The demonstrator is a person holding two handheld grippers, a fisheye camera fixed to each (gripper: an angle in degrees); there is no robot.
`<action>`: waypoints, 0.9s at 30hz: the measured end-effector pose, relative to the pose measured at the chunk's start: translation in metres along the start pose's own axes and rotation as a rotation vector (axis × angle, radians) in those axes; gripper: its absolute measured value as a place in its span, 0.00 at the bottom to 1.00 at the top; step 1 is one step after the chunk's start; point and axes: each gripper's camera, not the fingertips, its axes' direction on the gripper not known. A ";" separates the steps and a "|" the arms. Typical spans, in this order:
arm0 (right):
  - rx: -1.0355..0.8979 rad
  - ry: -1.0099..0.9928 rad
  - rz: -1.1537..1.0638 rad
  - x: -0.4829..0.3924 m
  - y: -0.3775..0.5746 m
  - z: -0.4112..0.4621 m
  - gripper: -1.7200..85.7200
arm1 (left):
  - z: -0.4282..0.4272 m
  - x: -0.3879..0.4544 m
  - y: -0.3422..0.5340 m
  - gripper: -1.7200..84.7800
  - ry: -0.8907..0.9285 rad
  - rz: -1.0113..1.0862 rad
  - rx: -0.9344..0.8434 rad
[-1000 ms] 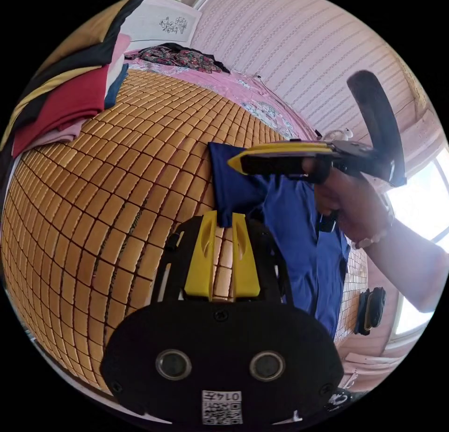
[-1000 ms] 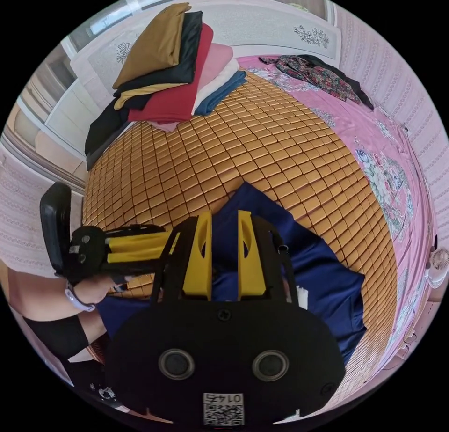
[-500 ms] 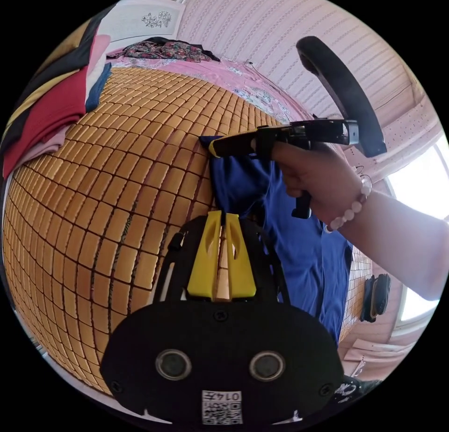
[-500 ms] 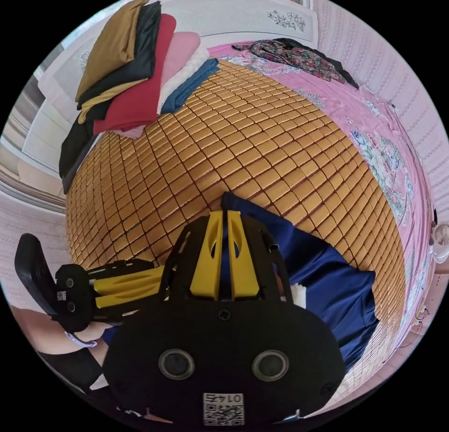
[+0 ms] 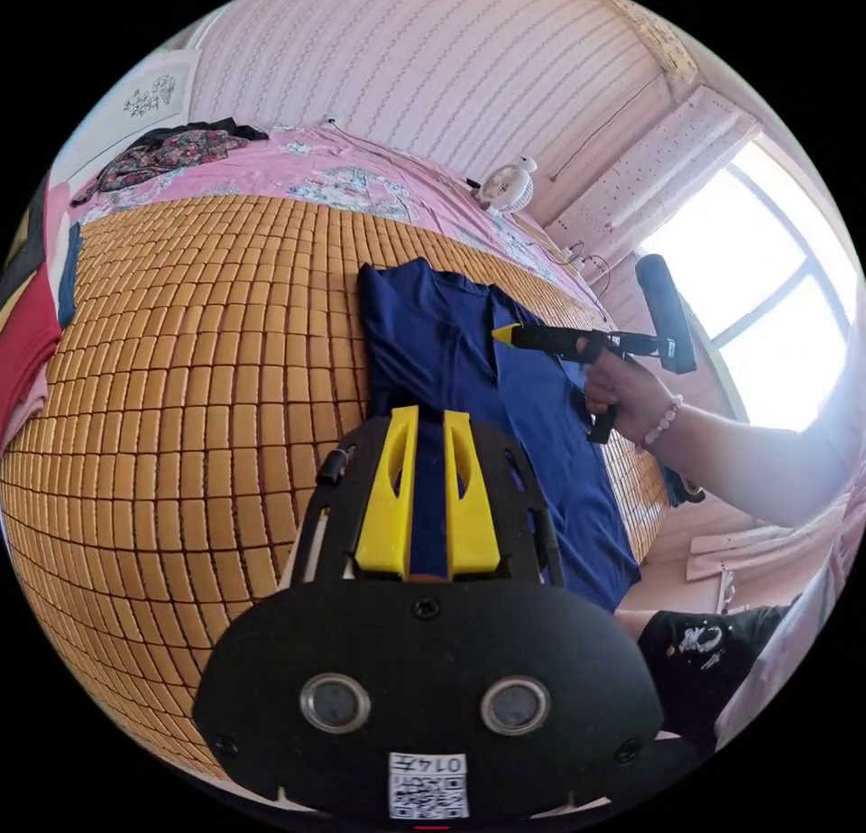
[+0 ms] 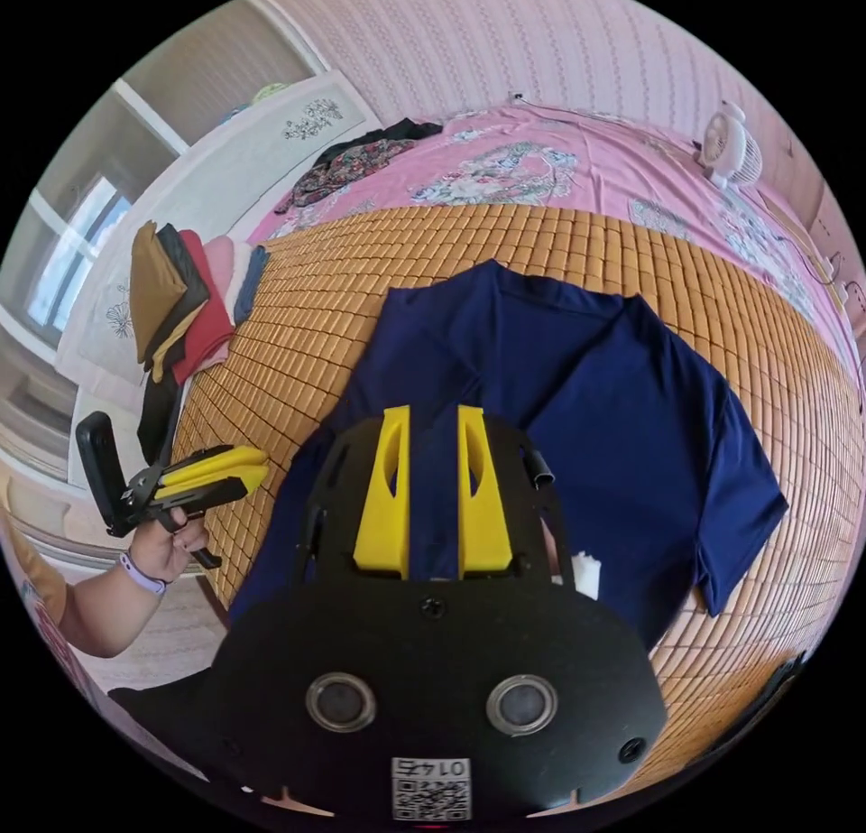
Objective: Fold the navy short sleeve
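- Across the centre of the right gripper view, the navy short sleeve [image 6: 577, 391] now lies spread on the woven bamboo mat [image 6: 379, 264], body wide and one sleeve reaching the right side of the frame; half a second ago it was a bunched strip with both tools nipped on its far edge.
- Both grippers have let go and pulled back. The right gripper [image 6: 433, 499] hangs over the shirt with its yellow fingers [image 6: 383, 490] parted, navy cloth showing through the gap, nothing pinched.
- Down at lower left of that view, the left gripper [image 6: 248, 472] is off the shirt, over the mat's edge; from this side angle I cannot tell how far its fingers are parted.
- Switch to the left gripper view: its own fingers [image 5: 388, 499] stand apart with blue cloth visible between them, released, not gripping.
- Right of centre there, the right gripper hovers above the shirt's middle; its tip looks narrow from this side, so the opening can't be read here.
- At the far left of both views sits the stack of folded clothes [image 6: 180, 300], apart from the shirt; a small fan [image 6: 731, 152] stands on the pink bedsheet [image 6: 541, 161] at upper right.
- My read: the spreading step looks finished, the shirt is flat enough, and the first real fold has not begun. Next likely needs a fresh grip on a sleeve or side edge.
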 end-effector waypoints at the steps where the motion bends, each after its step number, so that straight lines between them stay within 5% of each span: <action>1: 0.000 -0.003 0.012 0.012 0.008 -0.007 0.12 | 0.007 0.009 -0.001 0.08 0.004 0.007 -0.014; 9: 0.023 0.137 0.159 0.092 0.085 -0.077 0.11 | 0.078 0.091 -0.058 0.07 0.068 0.155 -0.113; 17: 0.117 0.191 0.549 0.223 0.158 -0.145 0.11 | 0.234 0.236 -0.173 0.08 0.198 0.403 -0.252; 27: 0.114 0.225 0.506 0.251 0.164 -0.147 0.08 | 0.409 0.409 -0.238 0.10 0.173 0.553 -0.312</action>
